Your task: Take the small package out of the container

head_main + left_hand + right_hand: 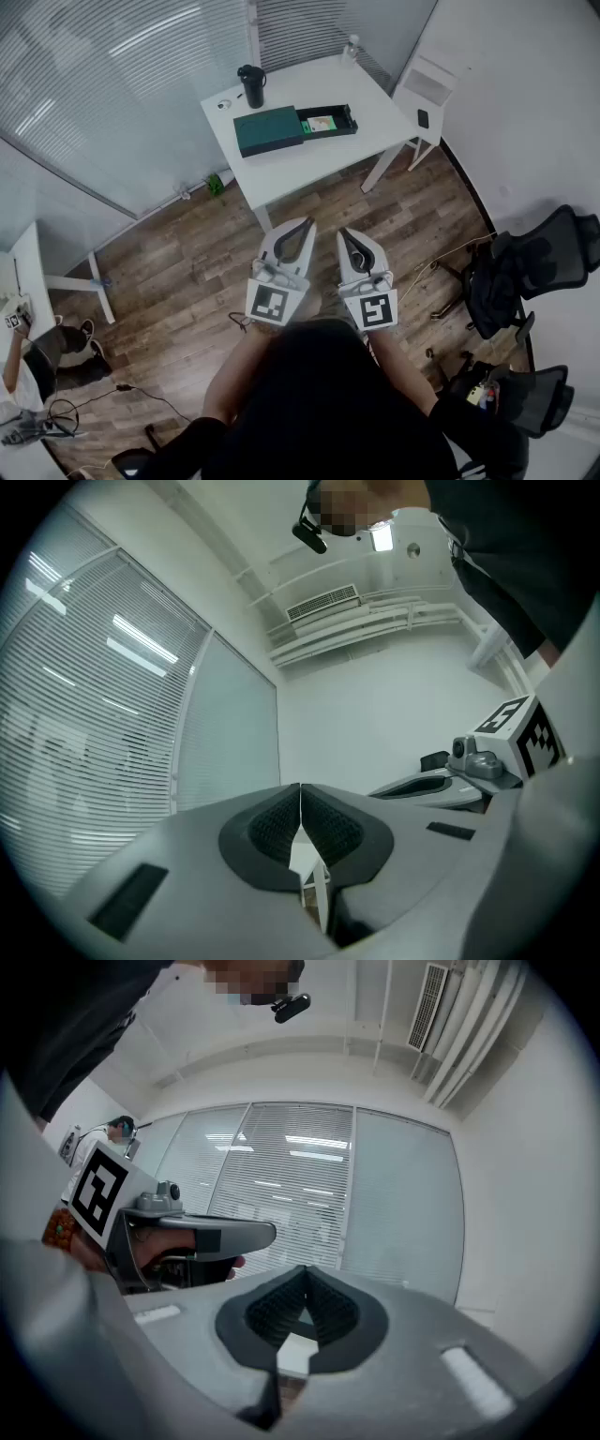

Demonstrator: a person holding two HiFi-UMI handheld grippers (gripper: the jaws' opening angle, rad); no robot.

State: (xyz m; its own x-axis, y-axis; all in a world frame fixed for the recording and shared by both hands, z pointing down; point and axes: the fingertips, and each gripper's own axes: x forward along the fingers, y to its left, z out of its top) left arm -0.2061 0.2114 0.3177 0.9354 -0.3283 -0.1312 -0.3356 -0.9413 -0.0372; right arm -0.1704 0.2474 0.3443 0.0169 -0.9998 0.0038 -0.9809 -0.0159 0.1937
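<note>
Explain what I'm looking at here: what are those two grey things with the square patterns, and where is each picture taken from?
No robot: a person holds a hand-held claw in each hand (the patterned cubes belong to them). The top-down picture comes from a camera on the person's head. It shows the left claw and right claw held out over the wooden floor, short of the white table. The other two pictures are taken from each claw, looking along its jaws. On the table are a dark green container, open and showing the small package, and a black cup. Both claws are shut and hold nothing.
</note>
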